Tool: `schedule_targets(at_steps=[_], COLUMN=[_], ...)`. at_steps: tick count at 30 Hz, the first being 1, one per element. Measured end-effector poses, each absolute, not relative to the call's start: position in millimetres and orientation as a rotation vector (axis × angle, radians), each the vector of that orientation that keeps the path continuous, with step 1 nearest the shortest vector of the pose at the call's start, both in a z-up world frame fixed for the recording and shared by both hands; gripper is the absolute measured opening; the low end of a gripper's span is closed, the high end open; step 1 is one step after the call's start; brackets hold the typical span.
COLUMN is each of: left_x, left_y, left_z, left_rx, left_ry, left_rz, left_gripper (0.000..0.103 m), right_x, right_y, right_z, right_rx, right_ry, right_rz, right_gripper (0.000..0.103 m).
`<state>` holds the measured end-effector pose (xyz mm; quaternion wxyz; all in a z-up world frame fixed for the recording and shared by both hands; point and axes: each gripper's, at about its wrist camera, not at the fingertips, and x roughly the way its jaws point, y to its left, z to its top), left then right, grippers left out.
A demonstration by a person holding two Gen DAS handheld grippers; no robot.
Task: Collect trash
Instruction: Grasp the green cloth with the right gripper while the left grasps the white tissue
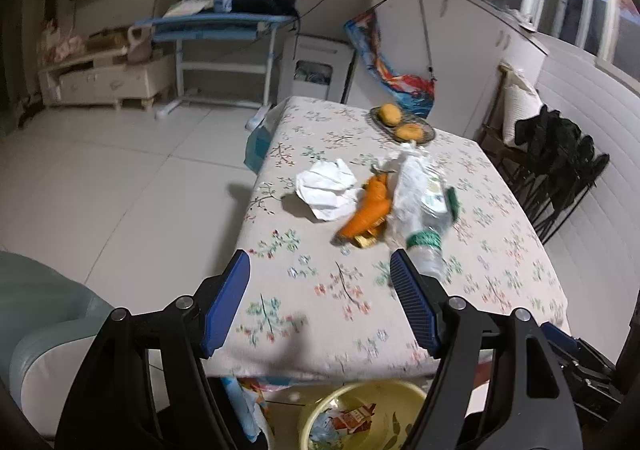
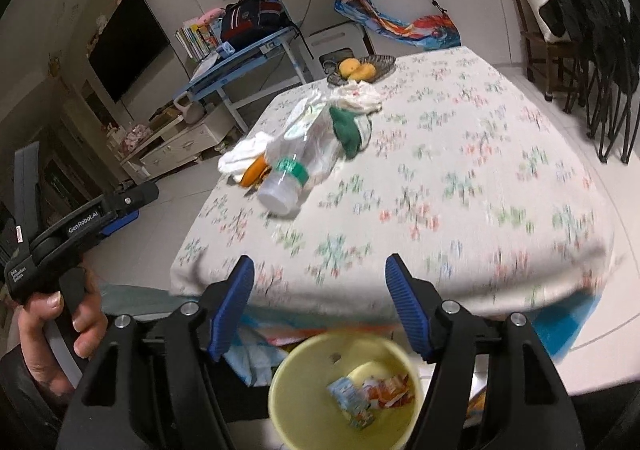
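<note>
Left claw (image 1: pixel 320 270), blue-padded, stands wide with nothing between its pads, poised above the near edge of the worktop (image 1: pixel 500 290). Right claw (image 2: pixel 320 274) is likewise wide and empty, hovering over the near edge of the same worktop (image 2: pixel 480 170), which carries a floral cloth. In the right wrist view the left claw's black body (image 2: pixel 80 226) appears at the far left, gripped by a hand (image 2: pixel 52 334).

Trash lies clustered on the worktop's middle-left region: a crumpled white paper (image 1: pixel 328 188), a clear plastic bottle (image 1: pixel 426 250) with a green label lying on its side, and a crumpled transparent plastic bag (image 1: pixel 416 186) resting against the bottle. An orange carrot-shaped item (image 1: pixel 366 212) lies between the paper and the bag, touching both; whether it is real or a toy cannot be told. A small gold-coloured wrapper (image 1: pixel 366 240) sits at its near end.

At the worktop's far edge a dark woven dish (image 1: pixel 404 126) holds two orange fruits (image 1: pixel 390 114).

Below the near edge, on the floor, a yellow bin (image 2: pixel 296 390) stands open-topped and contains colourful wrappers (image 2: pixel 368 394). The same bin (image 1: pixel 320 410) shows in the left wrist view.
</note>
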<state>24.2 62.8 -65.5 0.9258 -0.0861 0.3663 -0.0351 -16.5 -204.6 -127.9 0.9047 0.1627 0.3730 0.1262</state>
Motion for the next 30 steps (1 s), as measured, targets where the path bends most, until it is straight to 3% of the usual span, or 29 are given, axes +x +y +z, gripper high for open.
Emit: schedule_targets(at_steps=[20,27,30], left_x=[147.1,174.1,182.2], left_y=[44.7,41.8,38.7], left_z=[-92.9,-111.1,-117.2], left_rx=[-0.05,-0.046,-0.036], left_ry=[0.875,0.95,0.965], left_rz=[-0.054,-0.08,-0.096], left_gripper=[0.07,0.07,0.07], right_x=[126.1,146.4,151.8], right_y=[-195.7,-197.1,-196.5], right_z=[-140.9,-150.6,-155.1], right_rx=[0.157,0.163,0.158], right_ry=[0.847,0.857,0.87], right_rz=[0.224,0.246,0.267], right_gripper=[0.065,0.057,0.047])
